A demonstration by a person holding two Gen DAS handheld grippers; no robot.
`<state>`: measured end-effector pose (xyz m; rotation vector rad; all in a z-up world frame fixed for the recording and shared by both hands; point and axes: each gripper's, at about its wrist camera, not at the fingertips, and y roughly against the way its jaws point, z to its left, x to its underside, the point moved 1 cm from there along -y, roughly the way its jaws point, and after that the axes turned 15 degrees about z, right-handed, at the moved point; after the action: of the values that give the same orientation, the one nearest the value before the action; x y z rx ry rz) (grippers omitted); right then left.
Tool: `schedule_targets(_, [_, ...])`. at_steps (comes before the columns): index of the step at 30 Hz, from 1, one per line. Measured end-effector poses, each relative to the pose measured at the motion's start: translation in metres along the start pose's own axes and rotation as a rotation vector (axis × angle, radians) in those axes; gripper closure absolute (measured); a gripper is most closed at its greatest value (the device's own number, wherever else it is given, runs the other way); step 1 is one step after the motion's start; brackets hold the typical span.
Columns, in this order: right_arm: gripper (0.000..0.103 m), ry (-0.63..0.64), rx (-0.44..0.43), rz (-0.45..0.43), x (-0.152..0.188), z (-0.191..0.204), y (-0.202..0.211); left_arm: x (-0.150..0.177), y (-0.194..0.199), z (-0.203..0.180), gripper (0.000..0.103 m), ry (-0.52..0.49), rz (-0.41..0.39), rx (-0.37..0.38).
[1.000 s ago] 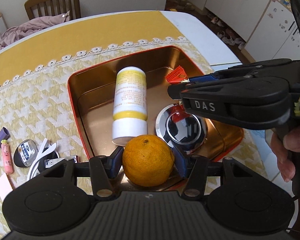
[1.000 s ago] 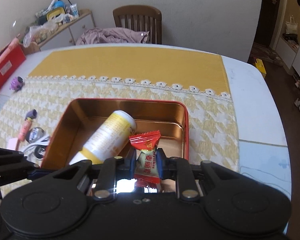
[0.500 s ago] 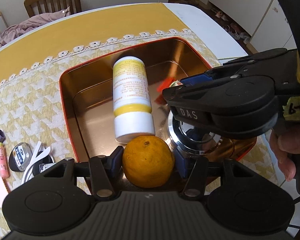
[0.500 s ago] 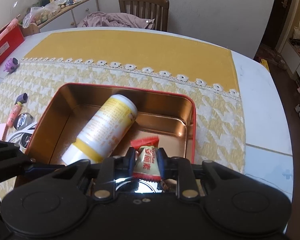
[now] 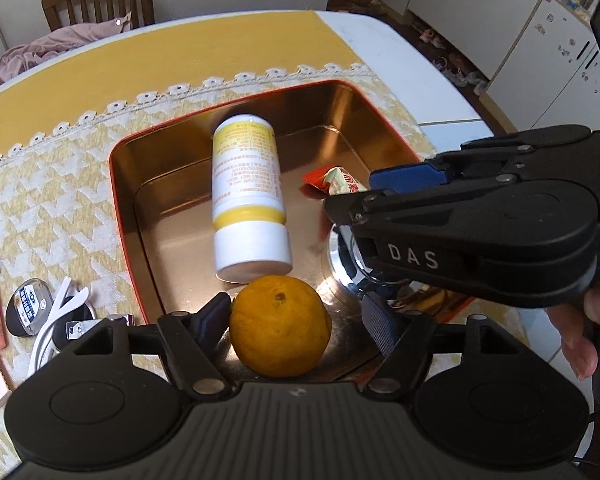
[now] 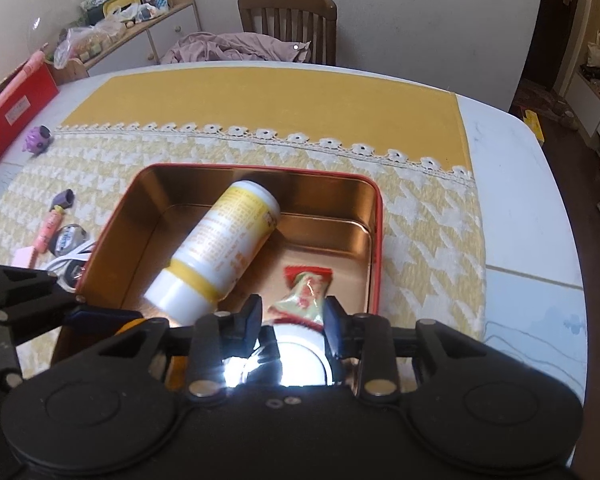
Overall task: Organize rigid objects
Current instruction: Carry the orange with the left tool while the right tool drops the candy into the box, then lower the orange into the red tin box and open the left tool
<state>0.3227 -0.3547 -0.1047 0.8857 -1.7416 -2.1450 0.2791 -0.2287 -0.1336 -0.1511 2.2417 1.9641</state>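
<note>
The left gripper (image 5: 296, 312) has just opened its jaws; the orange (image 5: 280, 326) sits loose between them in the tin's (image 5: 118, 200) near corner. The right gripper (image 6: 292, 312) has likewise just opened around the candy wrapper (image 6: 306, 292), which lies beside the white bottle (image 6: 216, 248). Best to lift both straight up, clear of everything.

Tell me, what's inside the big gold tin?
Inside the tin lie a white and yellow bottle, a candy packet, an orange and a shiny silver lid-like thing, partly hidden by the right gripper.
</note>
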Motion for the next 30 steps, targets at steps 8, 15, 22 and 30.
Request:
schedule_targets(8, [0.051, -0.001, -0.034, -0.055, 0.018, 0.002, 0.027, 0.019, 0.032, -0.004, 0.032, -0.023, -0.107, 0.004])
schedule_targets(15, [0.043, -0.008, -0.07, -0.109, 0.032, 0.002, 0.054, 0.039, 0.066, -0.006, 0.032, -0.042, -0.203, -0.023])
schedule_targets(22, [0.027, -0.022, -0.093, -0.177, 0.043, 0.008, 0.08, 0.06, 0.094, 0.003, 0.032, -0.025, -0.273, -0.039])
schedule_targets(30, [0.011, -0.038, -0.132, -0.217, 0.056, 0.023, 0.099, 0.082, 0.117, 0.027, 0.025, 0.02, -0.329, -0.021])
